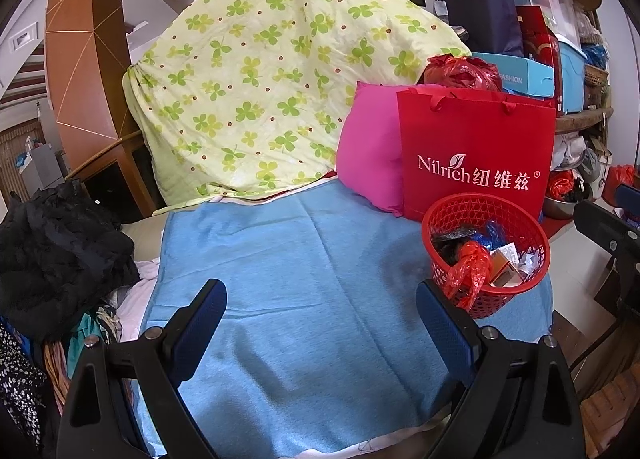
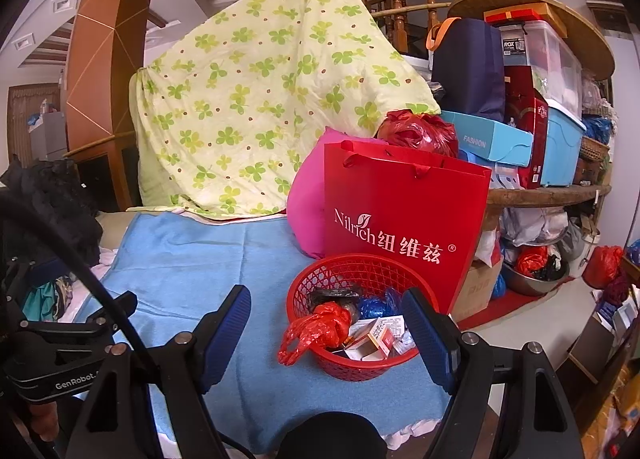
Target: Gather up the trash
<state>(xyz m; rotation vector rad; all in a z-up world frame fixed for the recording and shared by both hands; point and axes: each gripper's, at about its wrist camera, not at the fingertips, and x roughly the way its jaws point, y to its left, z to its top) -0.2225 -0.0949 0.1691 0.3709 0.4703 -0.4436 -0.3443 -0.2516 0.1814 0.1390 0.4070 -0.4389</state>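
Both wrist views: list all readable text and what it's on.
"Nilrich 纽维兹 ®": white print on the red paper gift bag.
"FASHION": light blue cardboard box behind it.
"ROX": label on the clear plastic storage bin.
"GenRobot": black body of the left tool, partly cut off.
Small cartons in the red mesh basket: print too small.

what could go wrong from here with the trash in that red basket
The red plastic bag hangs over the rim of the red mesh basket onto the blue towel; a nudge might pull it out. The basket sits near the towel's right edge, so bumping it may tip it off. Both tongs, left and right, are open and empty, and the right one's finger is close to the rim.
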